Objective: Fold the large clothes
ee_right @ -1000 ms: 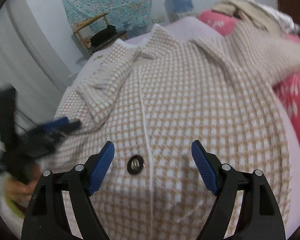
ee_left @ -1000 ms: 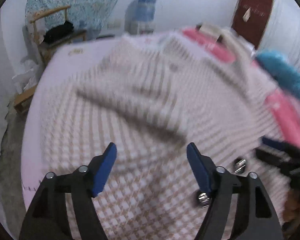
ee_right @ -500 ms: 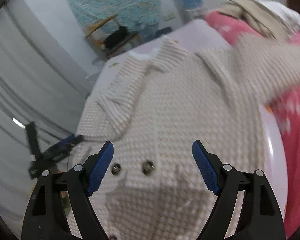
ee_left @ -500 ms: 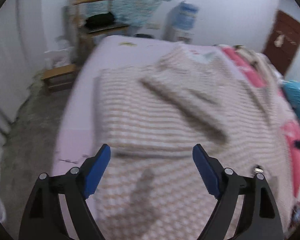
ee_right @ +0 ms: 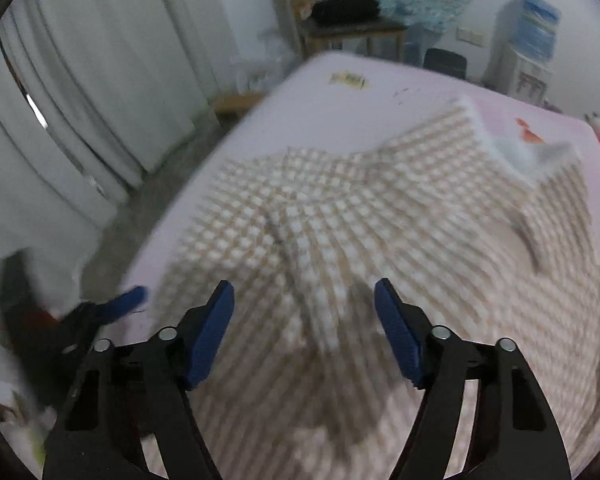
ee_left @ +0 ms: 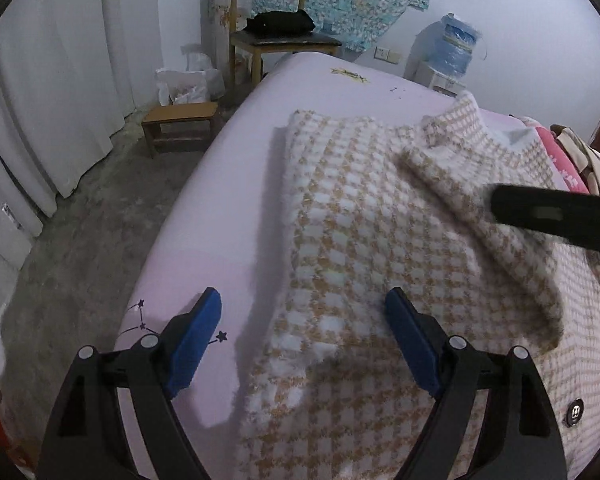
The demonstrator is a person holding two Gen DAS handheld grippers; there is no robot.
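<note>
— Since the earlier frames both grippers have been swung toward the left edge of the bed (ee_left: 228, 184), and the right gripper (ee_right: 304, 332), just narrowed, is still spread with nothing pinched.

— Progress is judged early: the checked coat (ee_left: 360, 240) is laid across the bed, one sleeve (ee_left: 472, 200) folded over its body, the rest left unfolded.

— The left gripper (ee_left: 304, 340) is held spread over the coat's side edge, nothing gripped.

— No containers can be made out on the bed; a button (ee_left: 575, 412) is seen at the near corner.
</note>
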